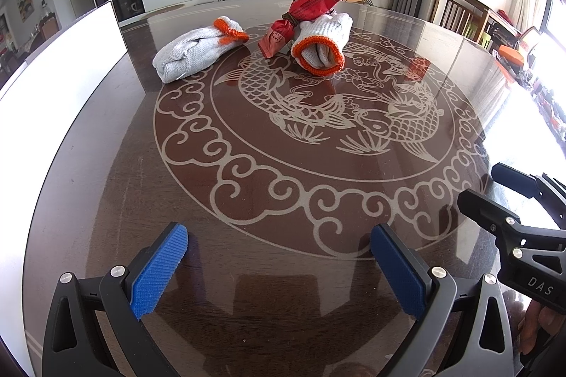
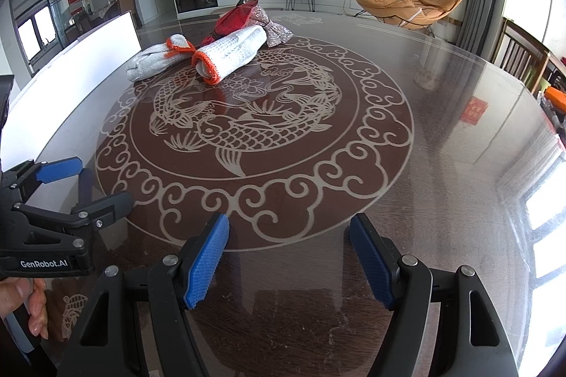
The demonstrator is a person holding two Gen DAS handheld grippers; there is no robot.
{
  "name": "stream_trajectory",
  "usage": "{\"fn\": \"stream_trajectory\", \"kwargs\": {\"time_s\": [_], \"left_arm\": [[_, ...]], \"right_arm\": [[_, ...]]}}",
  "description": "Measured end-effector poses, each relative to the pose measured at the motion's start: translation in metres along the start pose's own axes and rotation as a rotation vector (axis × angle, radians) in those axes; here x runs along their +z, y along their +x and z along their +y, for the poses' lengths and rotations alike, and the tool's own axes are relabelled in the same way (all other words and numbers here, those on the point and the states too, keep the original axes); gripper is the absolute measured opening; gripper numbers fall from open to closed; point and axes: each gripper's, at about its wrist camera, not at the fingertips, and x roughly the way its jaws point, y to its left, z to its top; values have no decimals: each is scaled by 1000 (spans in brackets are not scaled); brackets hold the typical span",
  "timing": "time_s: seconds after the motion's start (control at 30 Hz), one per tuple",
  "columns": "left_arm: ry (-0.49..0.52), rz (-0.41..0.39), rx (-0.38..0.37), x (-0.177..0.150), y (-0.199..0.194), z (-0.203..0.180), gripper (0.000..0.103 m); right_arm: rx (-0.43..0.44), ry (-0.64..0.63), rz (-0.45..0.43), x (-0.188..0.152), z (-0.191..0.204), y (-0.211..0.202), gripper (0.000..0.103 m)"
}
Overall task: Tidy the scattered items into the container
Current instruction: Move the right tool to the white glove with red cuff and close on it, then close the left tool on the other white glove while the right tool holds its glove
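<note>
Two rolled grey-white gloves with orange cuffs lie at the far side of the round table: one to the left (image 1: pixel 191 53) (image 2: pixel 152 58), the other (image 1: pixel 323 41) (image 2: pixel 231 53) leaning on a red tied packet (image 1: pixel 304 11) (image 2: pixel 235 16). A silvery sequinned piece (image 2: pixel 277 32) lies behind them. The white container (image 1: pixel 70 65) (image 2: pixel 92 58) stands along the table's left edge, overexposed. My left gripper (image 1: pixel 279 235) (image 2: pixel 93 184) hovers open over the near table, holding nothing. My right gripper (image 2: pixel 289 223) (image 1: pixel 486 187) is beside it, open and holding nothing too.
The glass-topped table (image 1: pixel 283 164) carries a carp pattern and reflects light. Wooden chairs (image 1: pixel 456 9) stand past its right edge. A hand (image 2: pixel 32 306) holds the left gripper's handle. Behind the table are an orange lounge chair (image 2: pixel 410 4) and a TV cabinet.
</note>
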Motion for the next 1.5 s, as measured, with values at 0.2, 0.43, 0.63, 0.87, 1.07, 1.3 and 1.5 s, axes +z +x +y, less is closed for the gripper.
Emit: {"fn": "stream_trajectory", "kwargs": {"time_s": [0.2, 0.43, 0.63, 0.87, 1.07, 1.3, 1.5], "left_arm": [[-65, -25, -40, -15, -14, 15, 103], [-96, -48, -97, -17, -19, 22, 103], [-61, -27, -44, -14, -14, 14, 103], [-27, -3, 12, -12, -8, 10, 103], [0, 5, 9, -10, -6, 10, 103], [210, -52, 27, 54, 1, 42, 103], [221, -4, -32, 132, 30, 78, 103]], "right_arm": [[242, 146, -18, 62, 7, 21, 73], [200, 196, 42, 144, 45, 91, 73], [132, 150, 69, 162, 42, 120, 32], [129, 91, 59, 149, 27, 104, 29], [138, 61, 45, 112, 8, 72, 29], [105, 13, 12, 65, -10, 36, 29], [111, 30, -23, 55, -16, 33, 29]]}}
